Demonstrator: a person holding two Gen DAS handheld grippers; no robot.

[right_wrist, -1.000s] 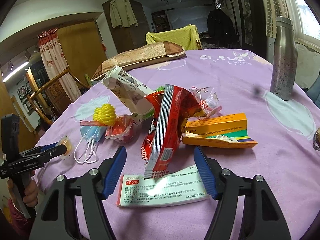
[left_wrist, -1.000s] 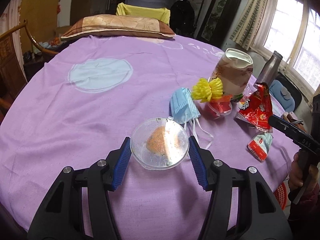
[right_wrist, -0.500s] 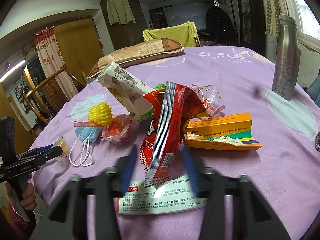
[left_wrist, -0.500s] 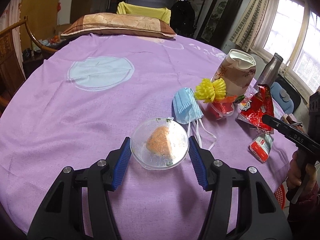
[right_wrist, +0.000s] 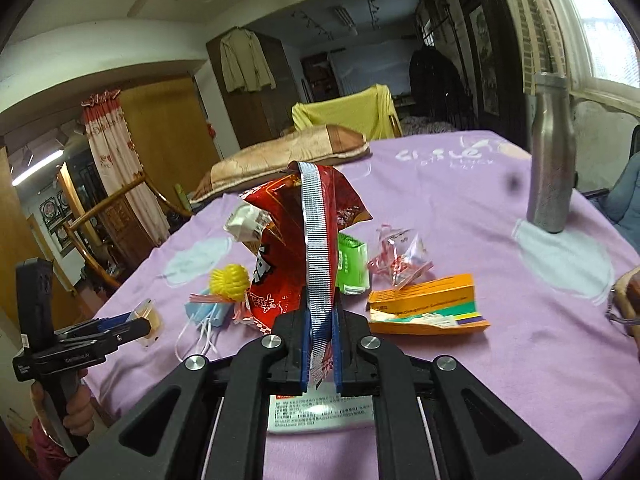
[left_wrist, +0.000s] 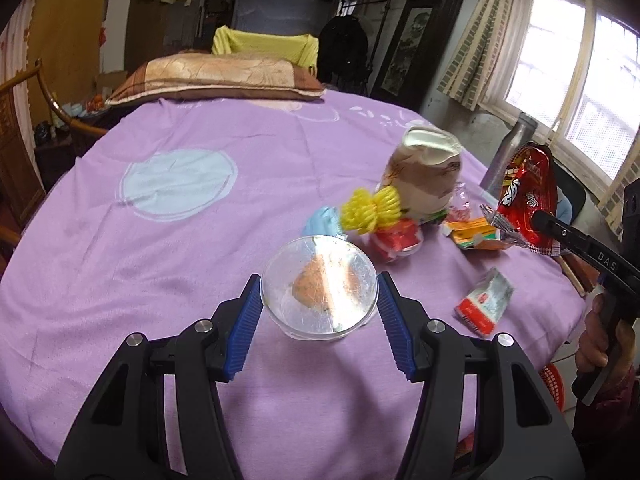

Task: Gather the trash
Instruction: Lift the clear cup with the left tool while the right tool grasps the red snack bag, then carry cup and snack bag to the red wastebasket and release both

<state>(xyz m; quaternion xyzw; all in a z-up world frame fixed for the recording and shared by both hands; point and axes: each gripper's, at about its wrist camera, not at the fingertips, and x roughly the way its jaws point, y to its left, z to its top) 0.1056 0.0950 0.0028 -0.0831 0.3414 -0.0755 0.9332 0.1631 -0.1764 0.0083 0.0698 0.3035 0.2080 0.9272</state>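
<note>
My left gripper (left_wrist: 319,298) is shut on a clear plastic cup (left_wrist: 319,294) with orange residue and holds it above the purple tablecloth (left_wrist: 160,248). My right gripper (right_wrist: 320,326) is shut on a red snack bag (right_wrist: 308,240) and holds it upright, lifted off the cloth; the bag also shows in the left wrist view (left_wrist: 528,200). A blue face mask (right_wrist: 208,314), a yellow ribbon bow (left_wrist: 370,208), a red jelly cup (left_wrist: 396,240), an orange medicine box (right_wrist: 428,306) and a white medicine box (left_wrist: 484,302) lie on the cloth.
A tall beige paper bag (left_wrist: 428,176) stands behind the bow. A steel bottle (right_wrist: 550,152) stands at the far right. A green packet (right_wrist: 352,266) and a clear wrapper (right_wrist: 400,260) lie nearby. A pillow (left_wrist: 216,78) lies at the far edge. A red basket (left_wrist: 554,384) sits below the table edge.
My right gripper closed on the red snack bag and lifted it off the cloth. My left gripper raised the clear cup and moved it right, toward the pile.
</note>
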